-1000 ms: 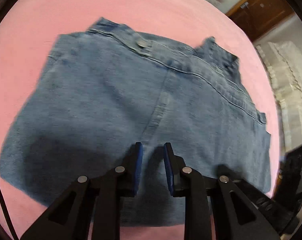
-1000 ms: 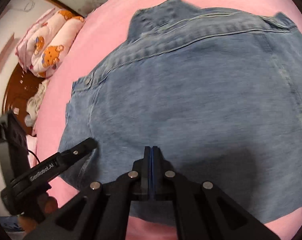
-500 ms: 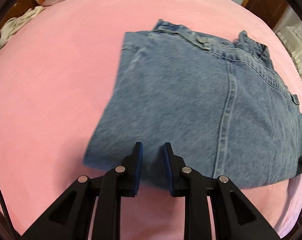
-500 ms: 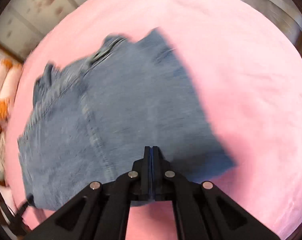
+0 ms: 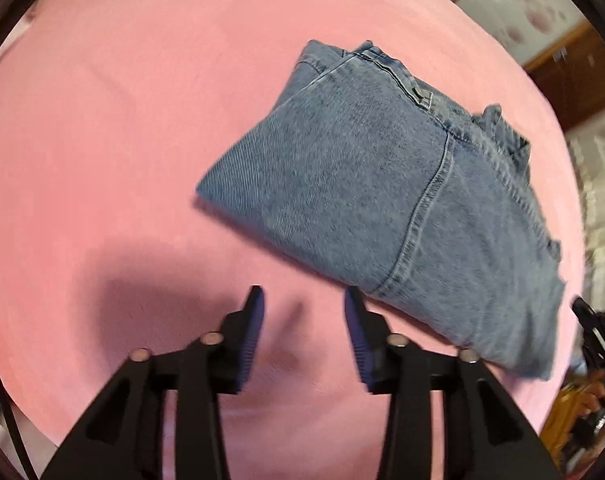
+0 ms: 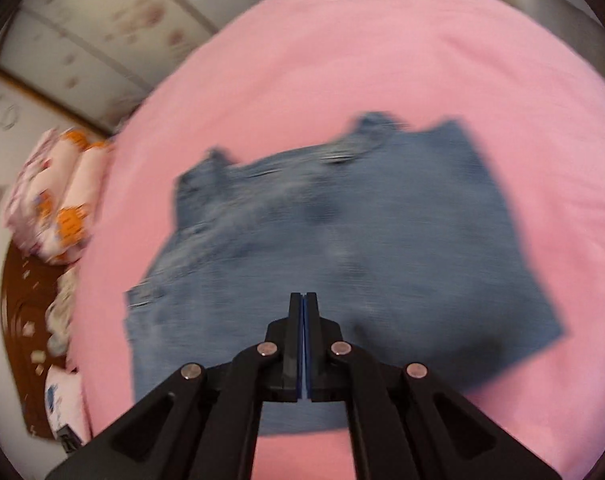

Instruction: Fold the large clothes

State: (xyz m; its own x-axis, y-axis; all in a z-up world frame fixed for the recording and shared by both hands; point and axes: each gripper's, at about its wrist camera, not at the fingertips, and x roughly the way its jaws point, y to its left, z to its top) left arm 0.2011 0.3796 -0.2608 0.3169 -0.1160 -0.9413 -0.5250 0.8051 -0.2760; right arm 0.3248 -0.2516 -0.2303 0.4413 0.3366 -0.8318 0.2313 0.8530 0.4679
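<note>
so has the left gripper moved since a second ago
Yes. The left gripper has backed off the jeans to their left; its fingers now frame bare pink sheet, and they stand wider apart.

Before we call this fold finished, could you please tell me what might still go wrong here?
1. The folded blue denim jeans show loose waistband layers poking out at the far edge, so the stack may spring open.
2. The open left gripper, low over the pink bedsheet beside the denim's near edge, could snag it.
3. The shut right gripper could drag the top layer.
</note>
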